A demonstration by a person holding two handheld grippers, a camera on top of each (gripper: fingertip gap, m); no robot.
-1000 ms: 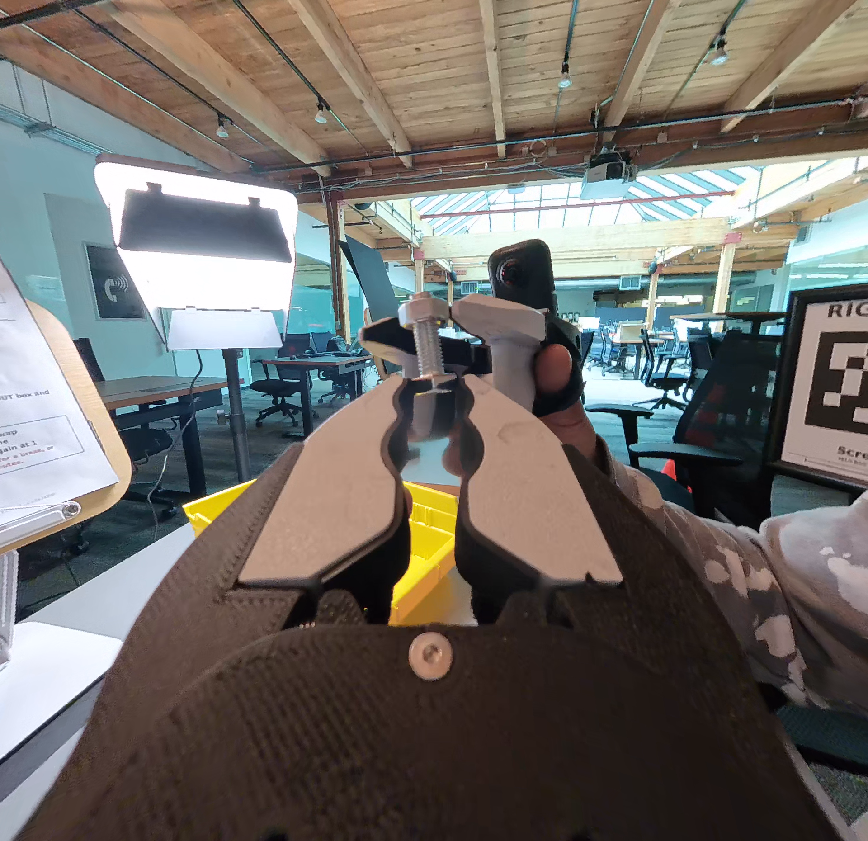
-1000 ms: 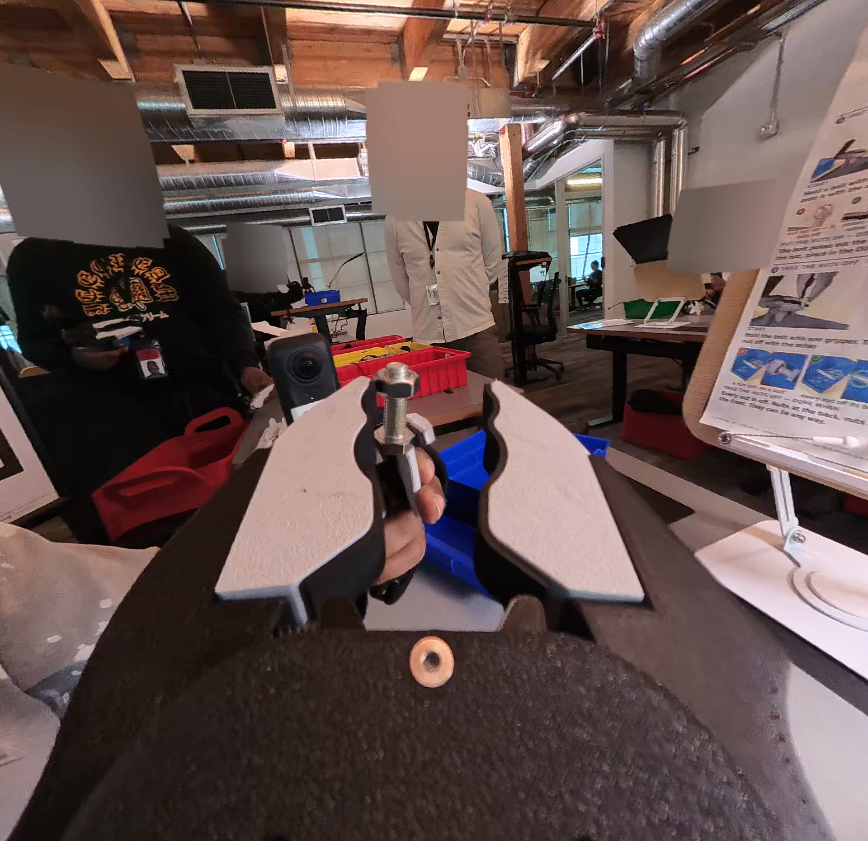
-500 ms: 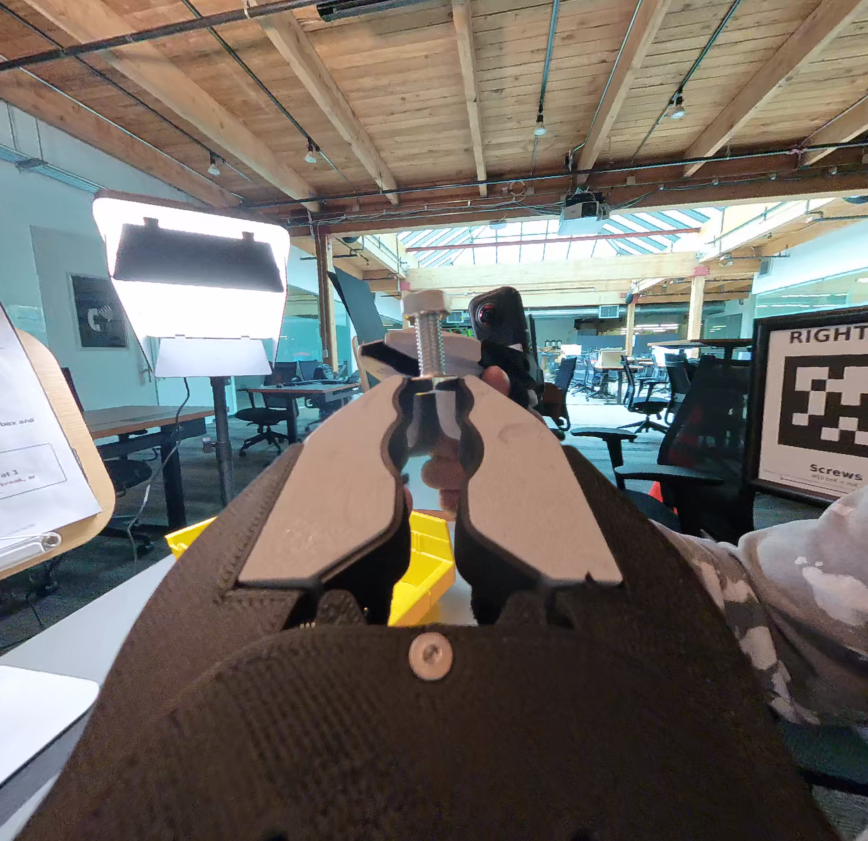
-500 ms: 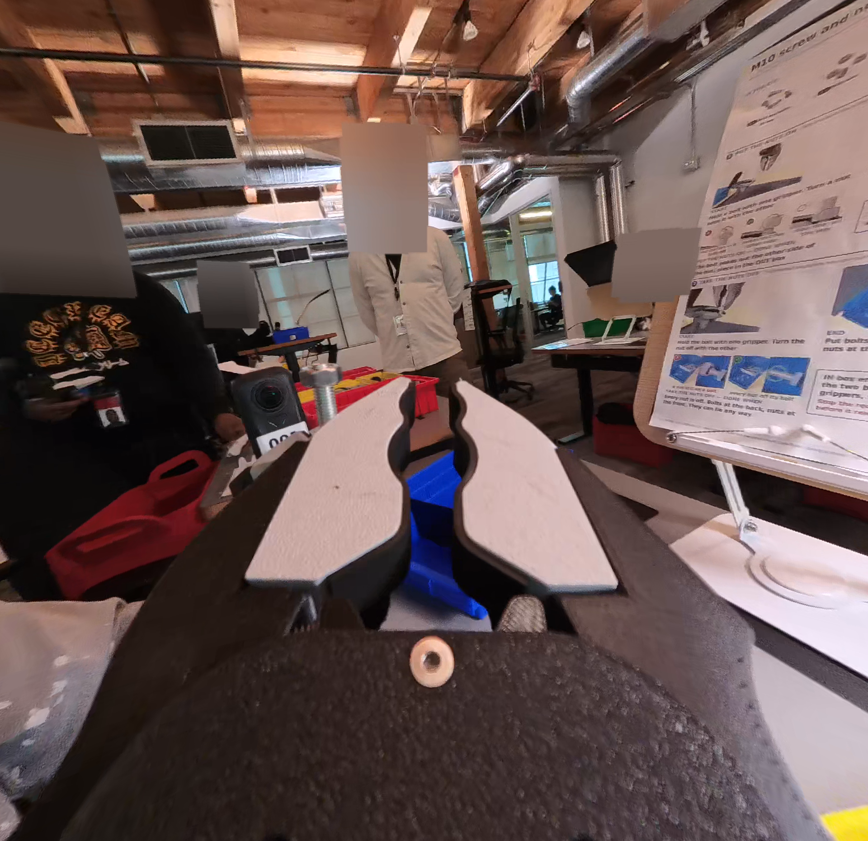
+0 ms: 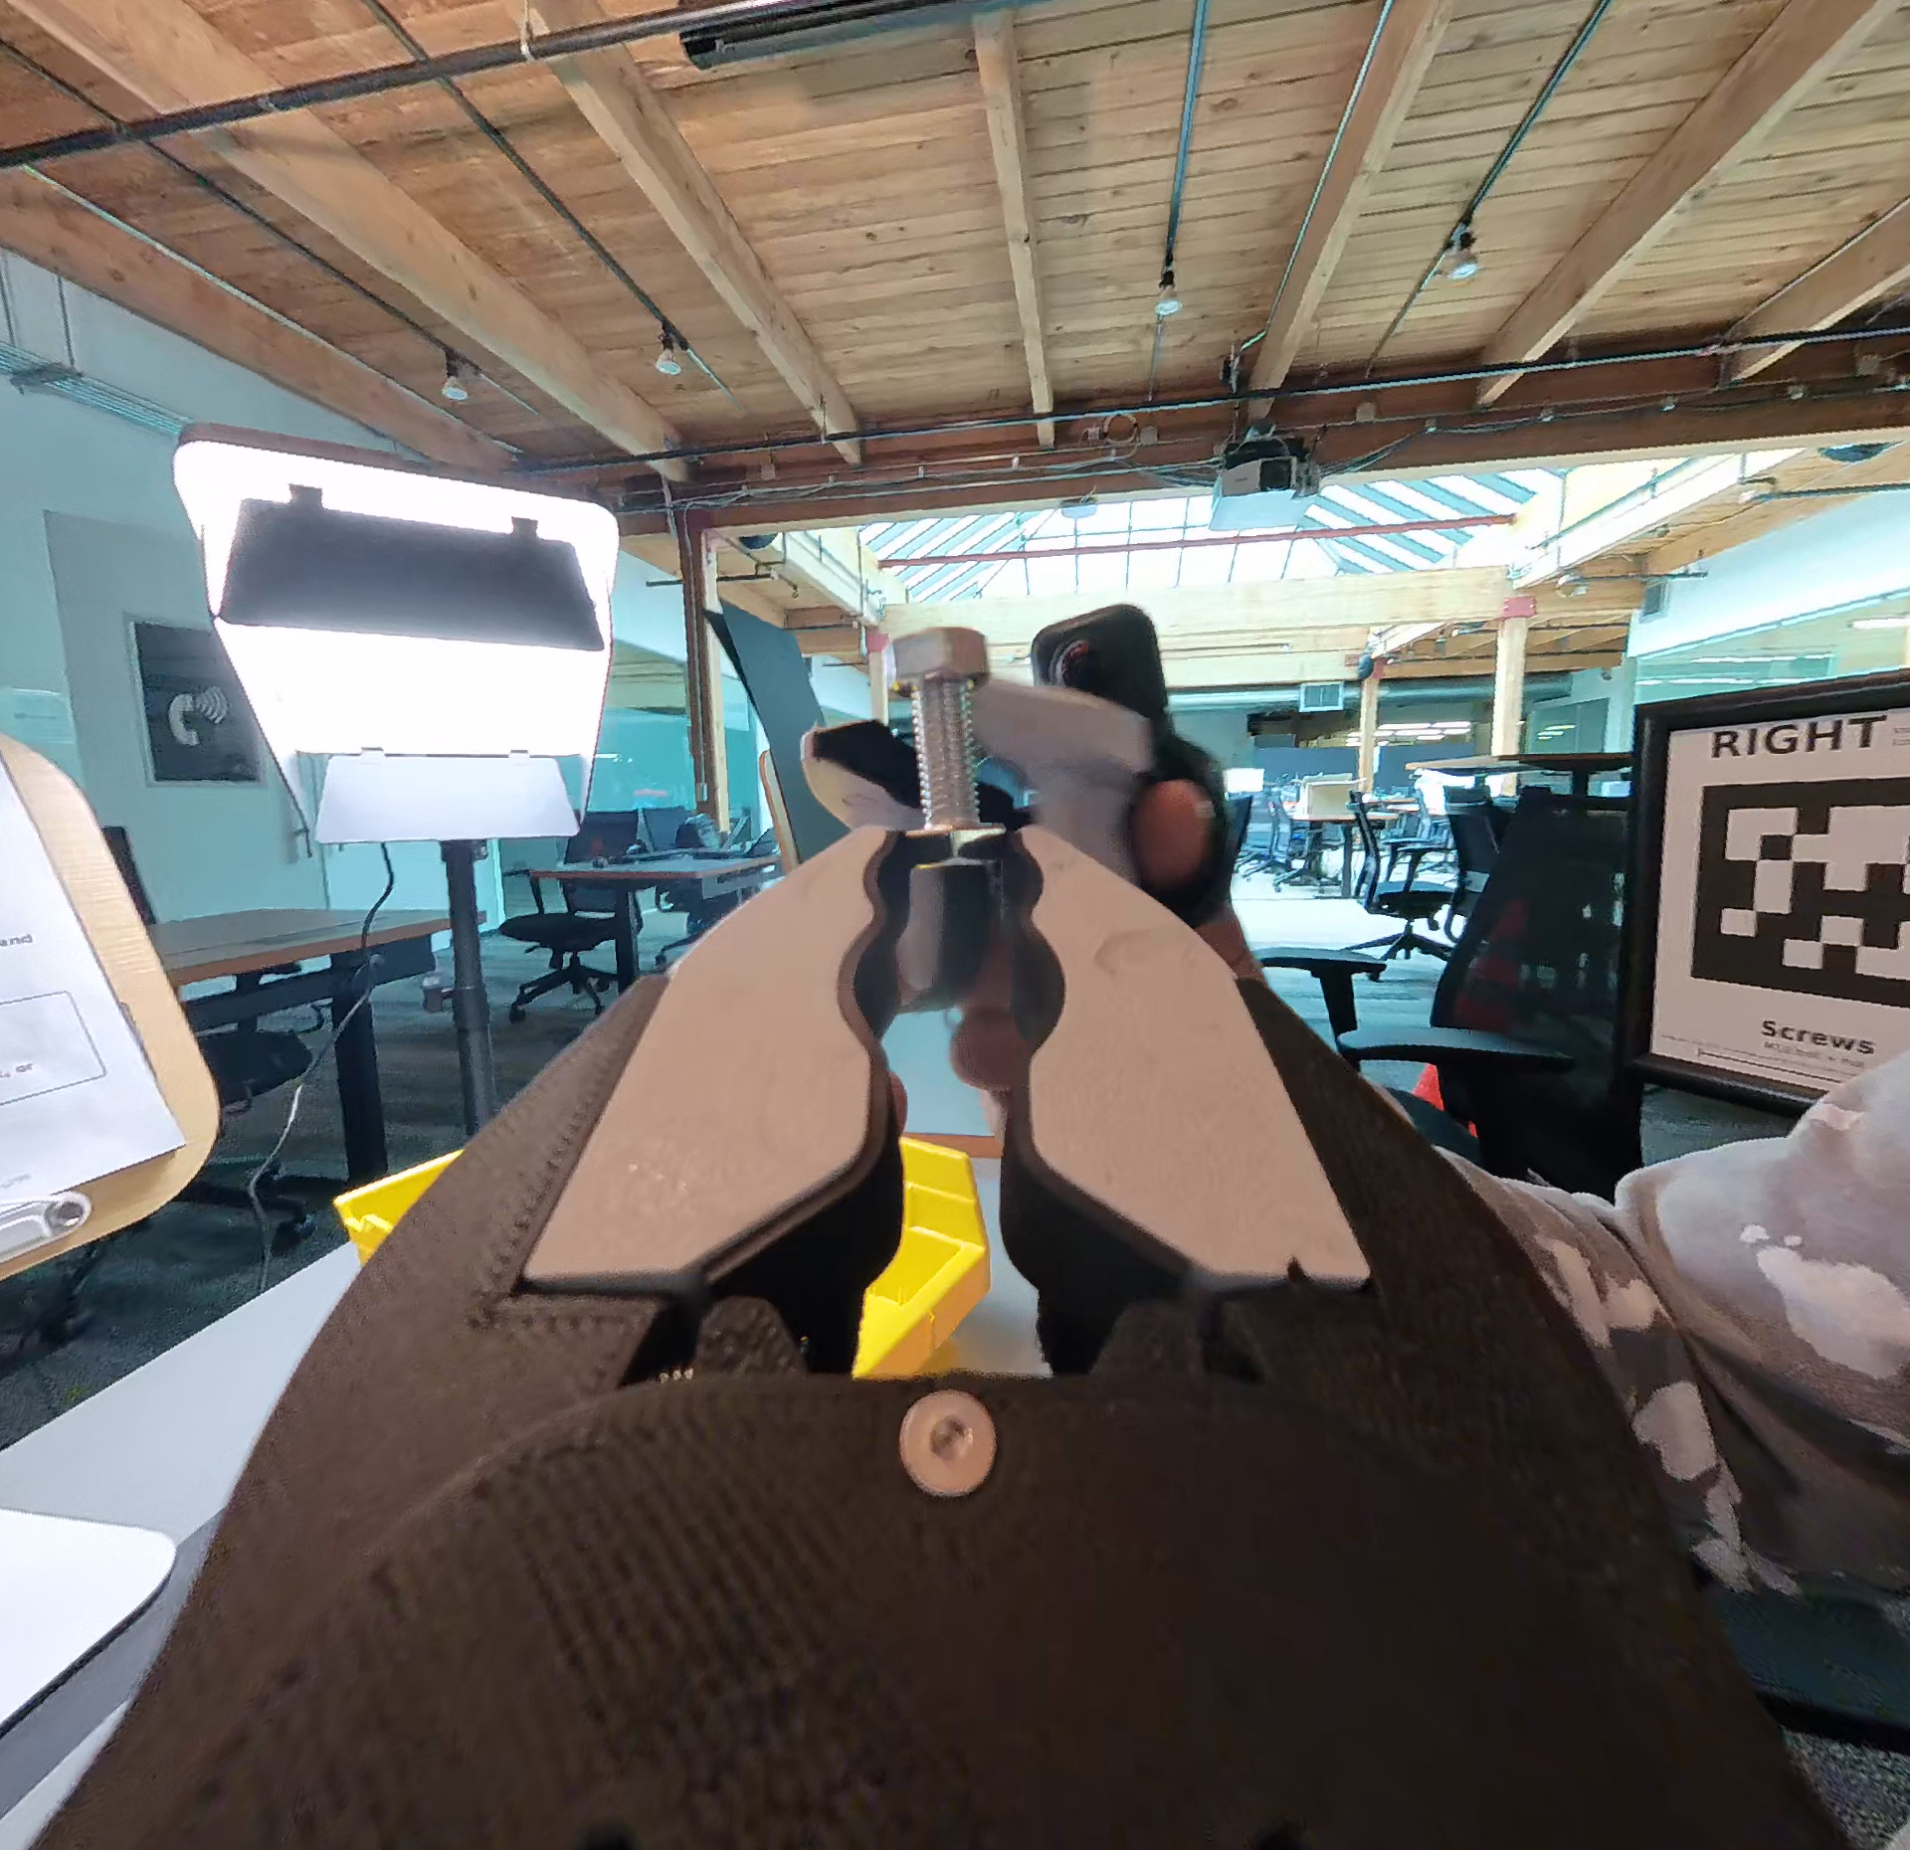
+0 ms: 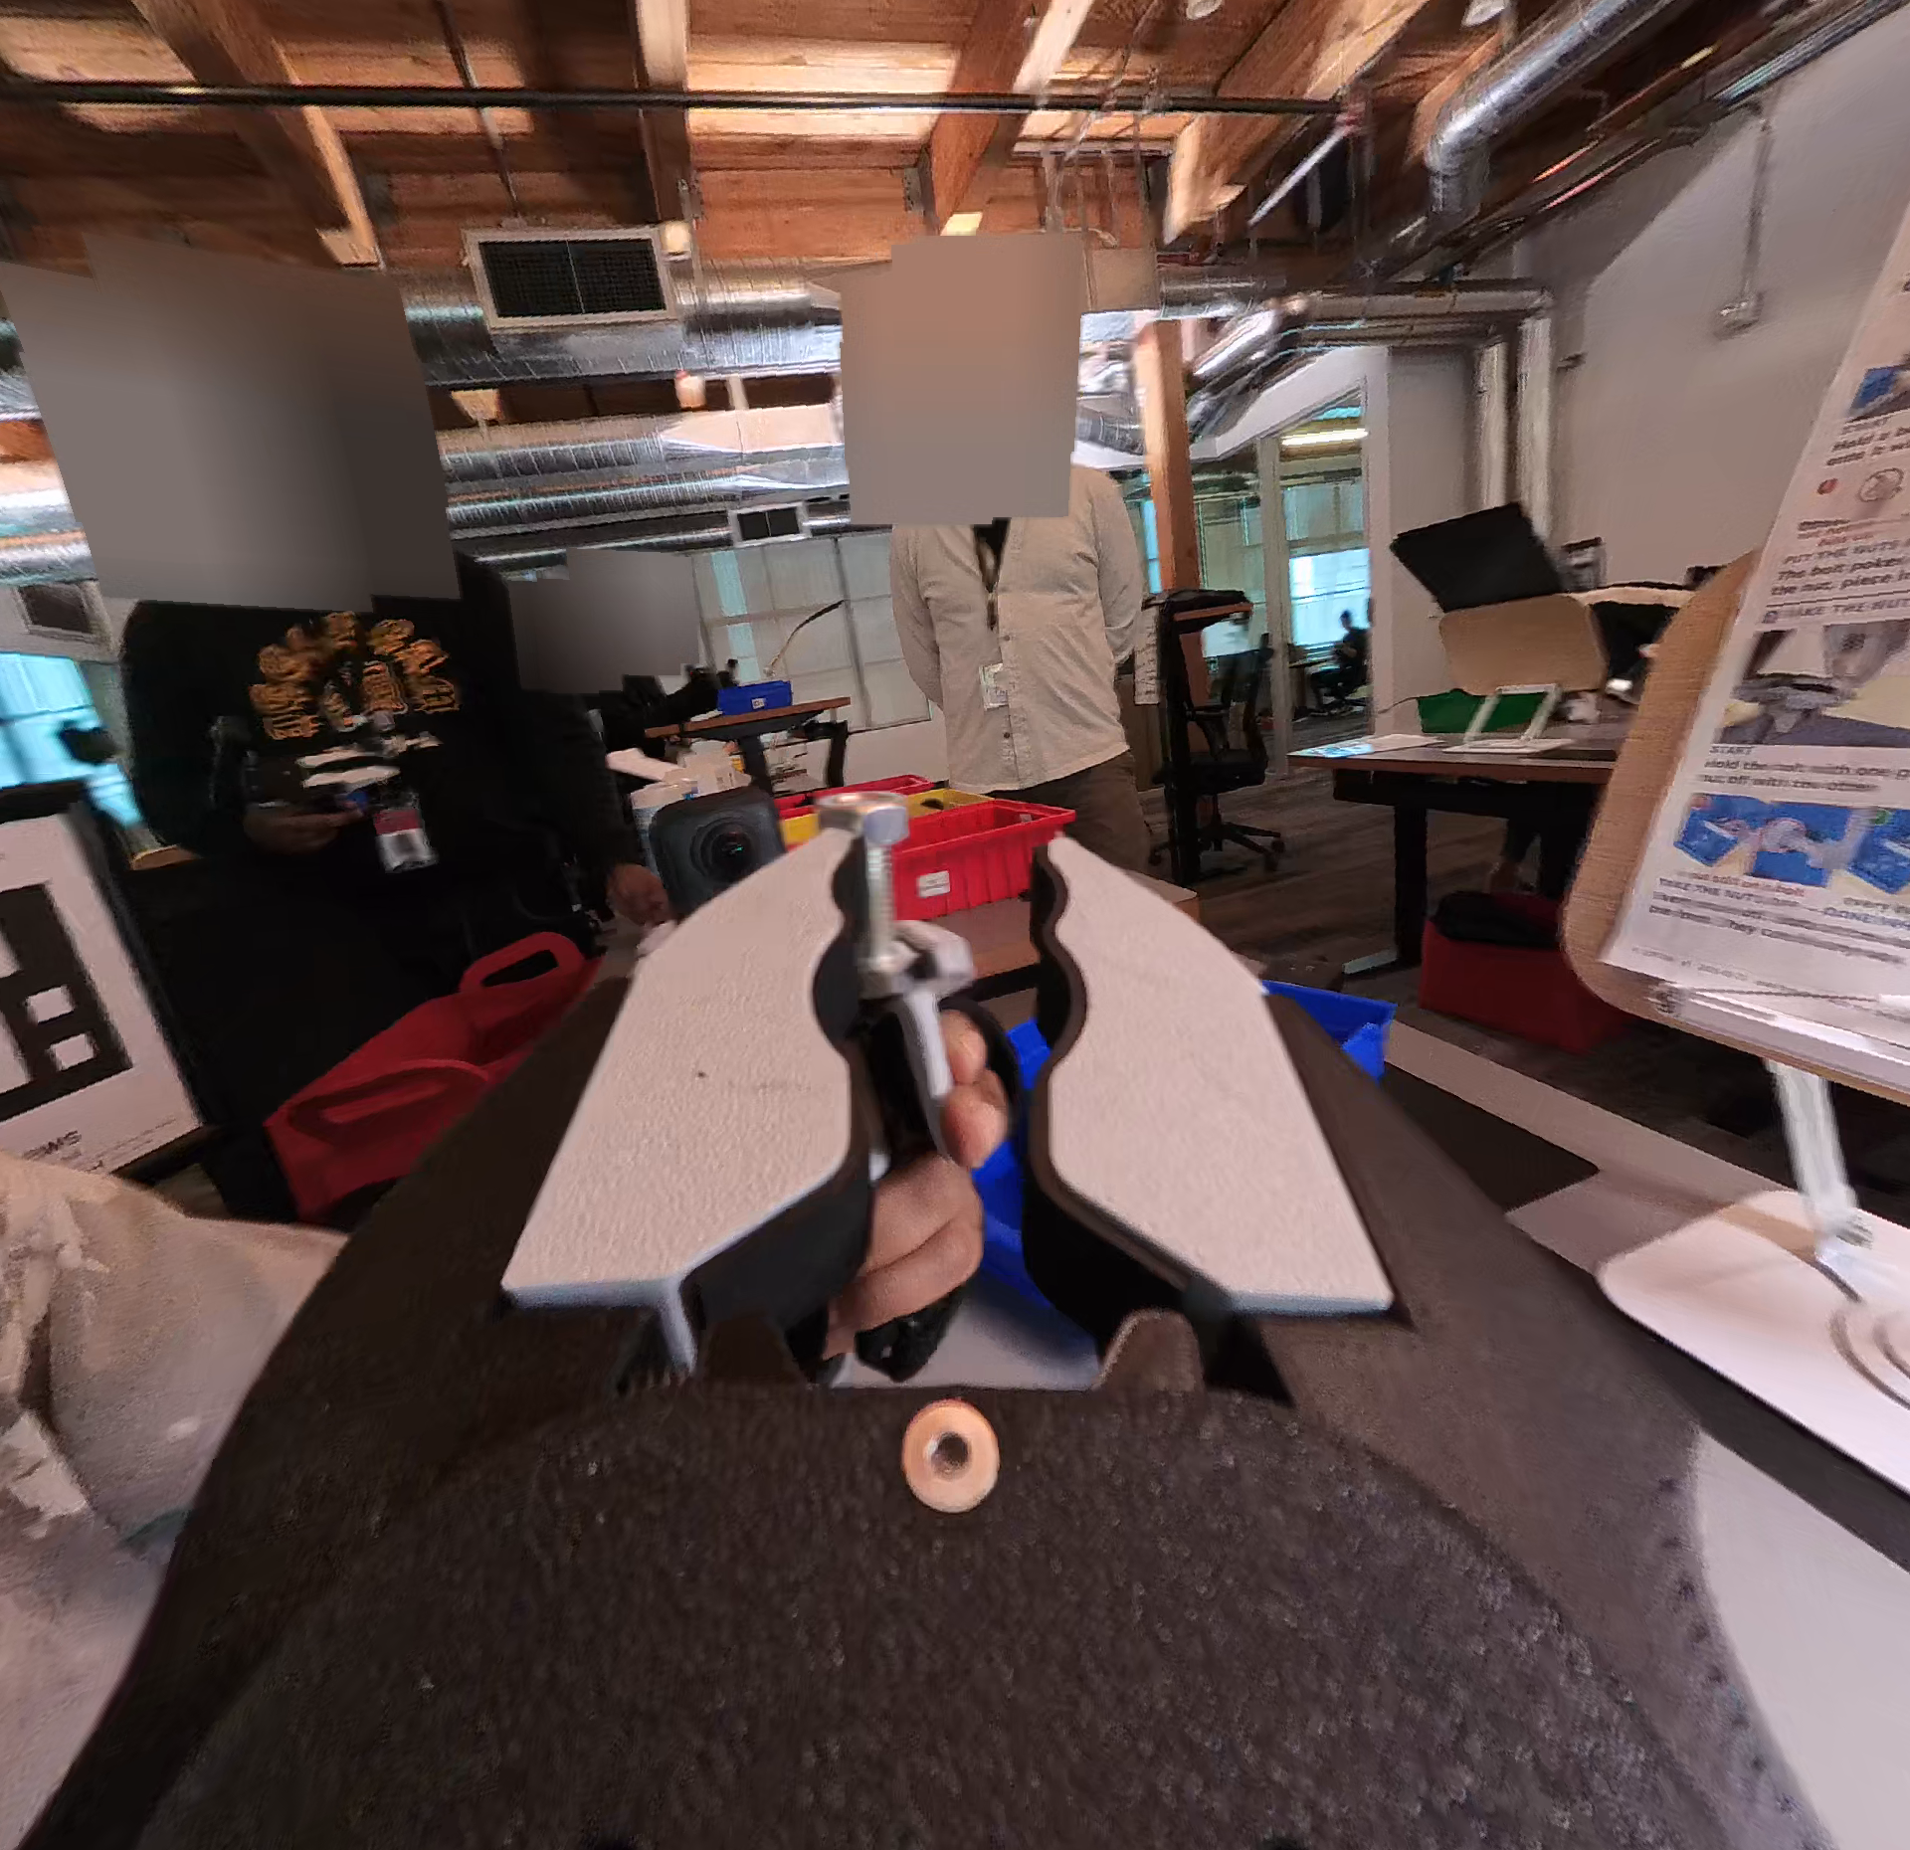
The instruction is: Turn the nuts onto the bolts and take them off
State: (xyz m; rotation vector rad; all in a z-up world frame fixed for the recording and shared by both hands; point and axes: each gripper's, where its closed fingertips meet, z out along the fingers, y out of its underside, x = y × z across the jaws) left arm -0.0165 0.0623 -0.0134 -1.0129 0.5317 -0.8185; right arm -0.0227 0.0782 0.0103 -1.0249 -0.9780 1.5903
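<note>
Two grippers raised above table (image 5: 155, 1387). Left gripper (image 5: 956, 850) clamped at nut (image 5: 959, 850) on upright bolt (image 5: 943, 746); right gripper (image 6: 935, 870) spread apart, close around bolt, touching or not unclear.

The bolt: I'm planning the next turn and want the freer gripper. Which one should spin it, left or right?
Right. The left gripper is shut on the nut, bolt standing upright from it. The right gripper is open around the bolt, ready to close and twist.
</note>
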